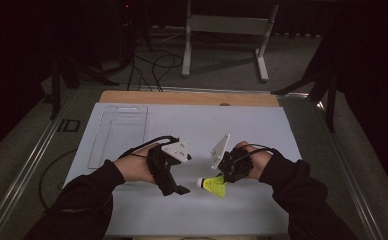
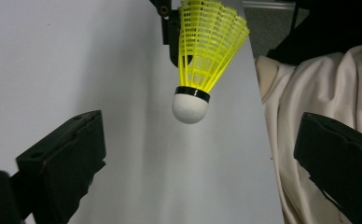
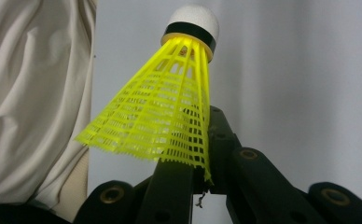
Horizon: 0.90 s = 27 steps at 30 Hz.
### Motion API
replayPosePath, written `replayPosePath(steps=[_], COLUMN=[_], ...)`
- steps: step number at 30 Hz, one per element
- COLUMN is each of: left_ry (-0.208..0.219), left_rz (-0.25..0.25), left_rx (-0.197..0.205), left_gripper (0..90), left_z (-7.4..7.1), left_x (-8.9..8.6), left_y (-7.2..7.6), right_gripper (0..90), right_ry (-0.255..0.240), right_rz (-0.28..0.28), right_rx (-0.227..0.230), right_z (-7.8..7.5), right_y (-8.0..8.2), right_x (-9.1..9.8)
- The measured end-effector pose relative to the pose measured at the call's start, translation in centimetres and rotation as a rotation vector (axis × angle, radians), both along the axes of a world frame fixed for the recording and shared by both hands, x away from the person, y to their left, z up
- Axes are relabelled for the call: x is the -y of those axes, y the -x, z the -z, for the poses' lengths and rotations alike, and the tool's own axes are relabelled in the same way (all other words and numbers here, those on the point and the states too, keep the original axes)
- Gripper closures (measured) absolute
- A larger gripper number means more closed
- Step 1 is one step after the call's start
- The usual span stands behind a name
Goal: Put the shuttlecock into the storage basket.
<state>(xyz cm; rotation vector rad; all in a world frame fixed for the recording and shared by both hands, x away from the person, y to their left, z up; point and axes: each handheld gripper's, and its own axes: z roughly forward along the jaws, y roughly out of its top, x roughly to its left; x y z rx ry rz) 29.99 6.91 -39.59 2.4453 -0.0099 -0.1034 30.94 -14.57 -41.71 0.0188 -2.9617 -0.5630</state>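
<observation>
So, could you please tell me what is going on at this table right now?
A person is working with a hand-held gripper in each hand over a white table. The right hand-held gripper is clamped on the skirt edge of a yellow shuttlecock, its white cork tip pointing at the left hand-held gripper, whose jaws are open and short of it. A clear plastic tray lies at the far left.

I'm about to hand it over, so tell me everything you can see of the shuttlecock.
The shuttlecock has a yellow latticed skirt that looks plastic, a black band and a rounded white cap. It looks intact. The right gripper is shut on the skirt's rim, holding it above the white table, with nothing else touching it. Its cap points toward the left gripper, whose jaws stand wide open on either side of the cap, apart from it.
</observation>
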Motion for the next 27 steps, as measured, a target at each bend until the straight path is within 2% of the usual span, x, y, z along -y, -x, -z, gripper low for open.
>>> replayPosePath(steps=[4, 6, 10, 13, 14, 15, 18, 21, 27], left_ry=[-0.012, -0.019, -0.041, -0.052, -0.053, -0.059, -0.061, -0.055, -0.064], left_rz=[0.029, 0.039, 0.045, 0.063, 0.068, 0.073, 0.078, 0.088, 0.098], left_rx=[-0.008, -0.016, -0.027, -0.026, -0.026, -0.024, -0.015, -0.011, -0.001], left_gripper=[8.0, 14.4, 16.6, 25.4, 25.4, 30.0, 34.3, 42.4, 48.8], left_z=[0.6, 1.0, 1.7, 2.1, 2.2, 2.4, 2.6, 2.6, 2.9], left_x=[0.9, 1.2, 1.8, 2.3, 2.4, 2.7, 2.9, 3.2, 3.4], left_y=[-0.1, -0.2, -0.2, 0.0, 0.1, 0.2, 0.3, 0.3, 0.3], right_gripper=[90.0, 90.0, 90.0, 90.0, 90.0, 90.0, 90.0, 90.0, 90.0], right_ry=[-0.001, -0.006, -0.007, -0.009, -0.009, -0.010, -0.006, -0.007, -0.010], right_rz=[-0.004, -0.007, -0.006, -0.009, -0.009, -0.012, -0.013, -0.018, -0.020], right_rx=[0.005, 0.003, 0.011, 0.003, 0.003, 0.009, 0.008, 0.002, 0.007], right_z=[-0.1, -0.2, -0.4, -0.6, -0.6, -0.6, -0.6, -0.6, -0.6], right_y=[0.0, 0.0, 0.0, 0.1, 0.1, 0.1, 0.2, 0.2, 0.2], right_x=[0.0, -0.1, -0.1, -0.2, -0.2, -0.2, -0.3, -0.4, -0.5])
